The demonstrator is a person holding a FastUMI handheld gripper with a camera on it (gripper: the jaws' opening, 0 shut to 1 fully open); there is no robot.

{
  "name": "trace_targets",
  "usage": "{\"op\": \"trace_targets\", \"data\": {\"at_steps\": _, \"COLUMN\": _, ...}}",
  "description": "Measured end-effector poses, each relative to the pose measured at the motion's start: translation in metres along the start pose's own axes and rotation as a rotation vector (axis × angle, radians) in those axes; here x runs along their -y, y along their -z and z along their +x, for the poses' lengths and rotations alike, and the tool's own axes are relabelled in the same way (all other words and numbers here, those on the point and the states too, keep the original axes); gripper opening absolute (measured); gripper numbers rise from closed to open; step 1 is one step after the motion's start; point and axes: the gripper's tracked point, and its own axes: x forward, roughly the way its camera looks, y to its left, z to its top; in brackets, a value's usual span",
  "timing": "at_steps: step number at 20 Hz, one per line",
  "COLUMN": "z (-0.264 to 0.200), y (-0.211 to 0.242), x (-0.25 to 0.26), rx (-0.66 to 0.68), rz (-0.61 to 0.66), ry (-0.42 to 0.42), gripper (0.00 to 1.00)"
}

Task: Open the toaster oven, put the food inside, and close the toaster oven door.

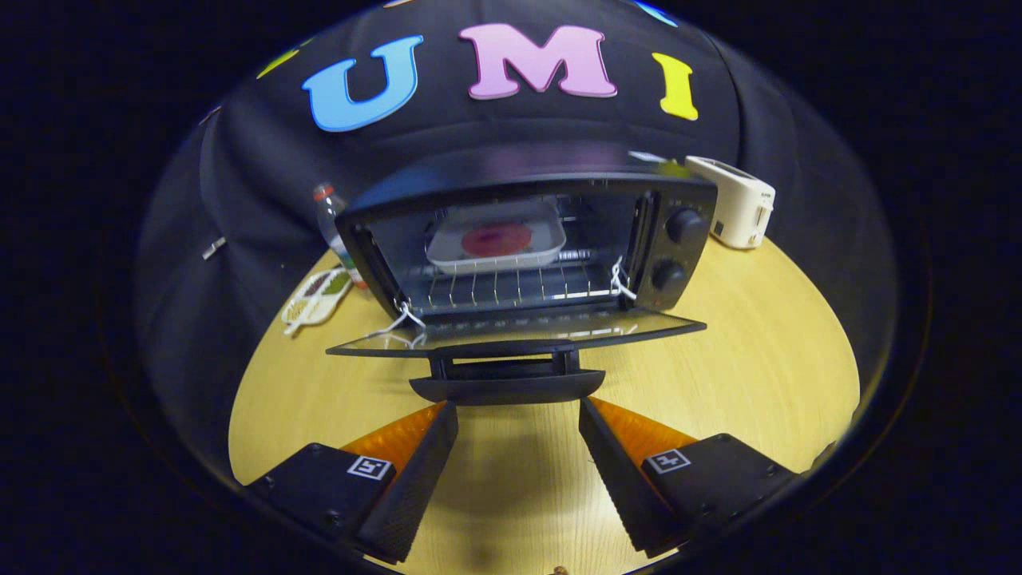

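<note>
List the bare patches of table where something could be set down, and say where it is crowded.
Bare table lies right of the open door, below the white appliance, and between the open fingers. Left of the toaster oven it is crowded: a bottle and snack packet.

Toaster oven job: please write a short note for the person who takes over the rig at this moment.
Hand-held gripper: open, holding nothing, fingers just short of the door handle.
Toaster oven: on the table, door folded down flat.
Food: on a tray on the rack inside.
Done: door opened, food put in.
Left: lift the handle and close the door.
</note>
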Motion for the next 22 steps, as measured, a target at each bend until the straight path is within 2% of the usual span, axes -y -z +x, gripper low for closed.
{"op": "trace_targets", "data": {"at_steps": 4, "z": -0.025, "y": -0.048, "x": -0.001, "rx": 0.116, "rz": 0.024, "ry": -0.022, "gripper": 0.99}}
{"op": "trace_targets", "data": {"at_steps": 8, "z": -0.061, "y": -0.078, "x": 0.010, "rx": 0.204, "rz": -0.006, "ry": -0.040, "gripper": 0.99}}
{"op": "trace_targets", "data": {"at_steps": 15, "z": -0.176, "y": -0.172, "x": 0.061, "rx": 0.509, "rz": -0.025, "ry": -0.047, "gripper": 0.99}}
{"op": "trace_targets", "data": {"at_steps": 18, "z": -0.212, "y": -0.187, "x": 0.080, "rx": 0.581, "rz": 0.000, "ry": -0.036, "gripper": 0.98}}
{"op": "trace_targets", "data": {"at_steps": 22, "z": -0.241, "y": -0.188, "x": 0.109, "rx": 0.636, "rz": -0.069, "ry": -0.003, "gripper": 0.98}}
